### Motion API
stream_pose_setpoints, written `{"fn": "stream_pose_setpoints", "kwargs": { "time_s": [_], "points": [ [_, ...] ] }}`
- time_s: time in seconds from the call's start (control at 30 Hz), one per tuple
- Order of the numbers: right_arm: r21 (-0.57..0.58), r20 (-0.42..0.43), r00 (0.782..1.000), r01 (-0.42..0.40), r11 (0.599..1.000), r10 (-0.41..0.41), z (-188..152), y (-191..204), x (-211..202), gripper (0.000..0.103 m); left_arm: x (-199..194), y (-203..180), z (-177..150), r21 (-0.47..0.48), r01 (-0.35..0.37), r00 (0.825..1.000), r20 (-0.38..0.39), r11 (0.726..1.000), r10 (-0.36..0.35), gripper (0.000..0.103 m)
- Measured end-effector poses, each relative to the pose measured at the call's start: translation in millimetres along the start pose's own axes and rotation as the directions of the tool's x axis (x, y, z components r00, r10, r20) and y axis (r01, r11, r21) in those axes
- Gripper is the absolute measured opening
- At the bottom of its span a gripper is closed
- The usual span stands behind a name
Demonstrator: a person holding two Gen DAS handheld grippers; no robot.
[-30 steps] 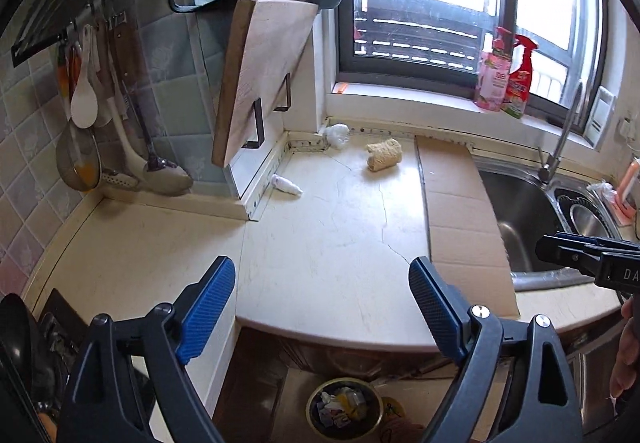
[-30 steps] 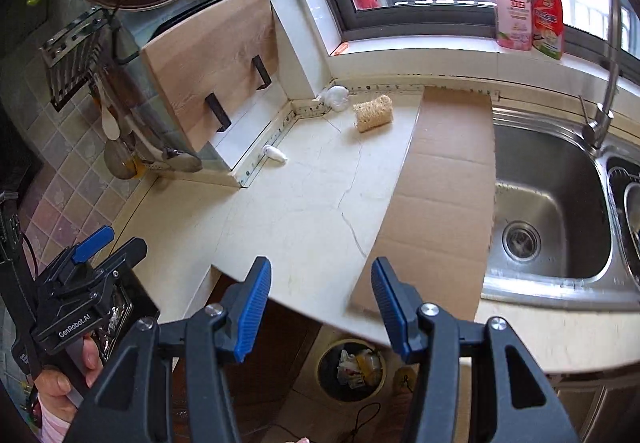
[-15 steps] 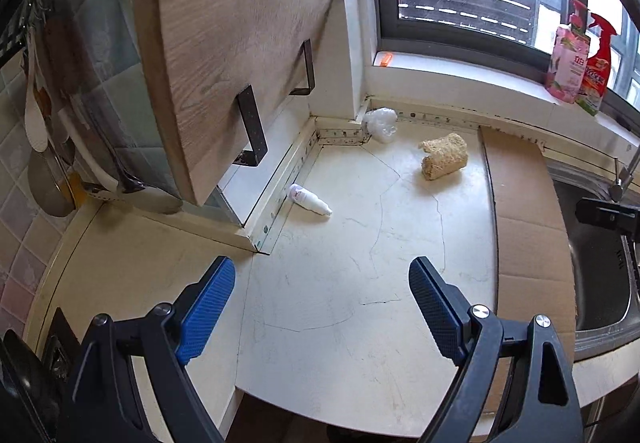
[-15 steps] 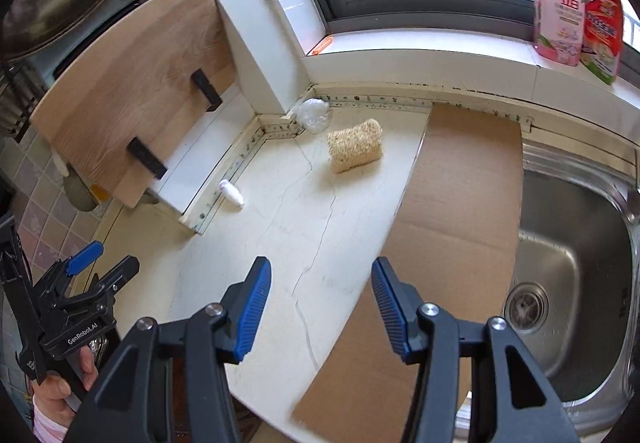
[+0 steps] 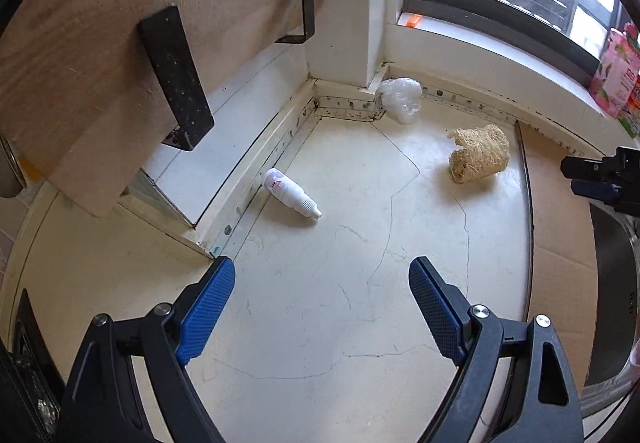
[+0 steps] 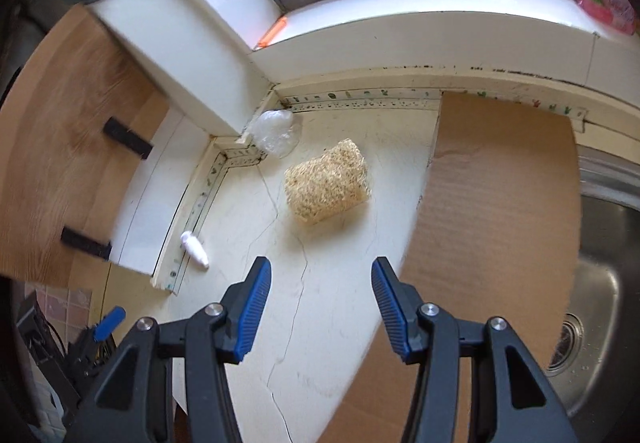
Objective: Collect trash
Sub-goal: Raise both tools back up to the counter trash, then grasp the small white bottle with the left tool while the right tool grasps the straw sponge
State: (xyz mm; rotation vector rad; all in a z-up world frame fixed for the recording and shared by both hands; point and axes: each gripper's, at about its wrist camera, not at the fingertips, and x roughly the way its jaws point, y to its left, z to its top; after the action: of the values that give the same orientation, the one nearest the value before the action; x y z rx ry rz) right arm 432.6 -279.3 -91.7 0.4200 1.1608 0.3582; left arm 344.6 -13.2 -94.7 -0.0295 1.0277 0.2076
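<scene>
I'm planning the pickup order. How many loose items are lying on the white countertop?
3. A small white bottle lies on its side beside the left ledge, a crumpled clear plastic wad sits in the back corner, and a loofah sponge lies near the cardboard. More may lie out of view.

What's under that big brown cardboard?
The flat brown cardboard sheet lies on the cracked white countertop beside the steel sink. Whatever is beneath it is hidden.
</scene>
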Motion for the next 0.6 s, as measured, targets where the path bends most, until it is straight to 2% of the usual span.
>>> {"fn": "stream_pose_setpoints", "kwargs": {
  "time_s": [0.07, 0.2, 0.3, 0.6],
  "points": [
    [0.033, -0.013, 1.000, -0.017, 0.999, 0.017, 10.7, -5.6, 13.8, 0.053, 15.7, 2.8, 6.7, -0.044, -0.007, 1.000, -0.007, 0.999, 0.007, 0.088],
    [0.083, -0.013, 1.000, -0.026, 0.996, 0.027, 26.6, -15.4, 34.6, 0.054, 40.0, 6.8, 19.8, -0.101, -0.085, 0.996, -0.010, 0.991, 0.084, 0.087],
    [0.104, -0.018, 0.999, -0.036, 0.994, 0.038, 34.5, -18.3, 46.2, 0.055, 62.5, 4.8, 31.2, -0.130, -0.179, 0.984, -0.014, 0.975, 0.179, 0.087],
    [0.122, -0.011, 0.997, -0.068, 0.990, 0.070, 50.0, -27.4, 65.6, 0.055, 120.8, 2.9, 51.7, -0.252, -0.312, 0.950, -0.062, 0.916, 0.307, 0.084]
  ]
}}
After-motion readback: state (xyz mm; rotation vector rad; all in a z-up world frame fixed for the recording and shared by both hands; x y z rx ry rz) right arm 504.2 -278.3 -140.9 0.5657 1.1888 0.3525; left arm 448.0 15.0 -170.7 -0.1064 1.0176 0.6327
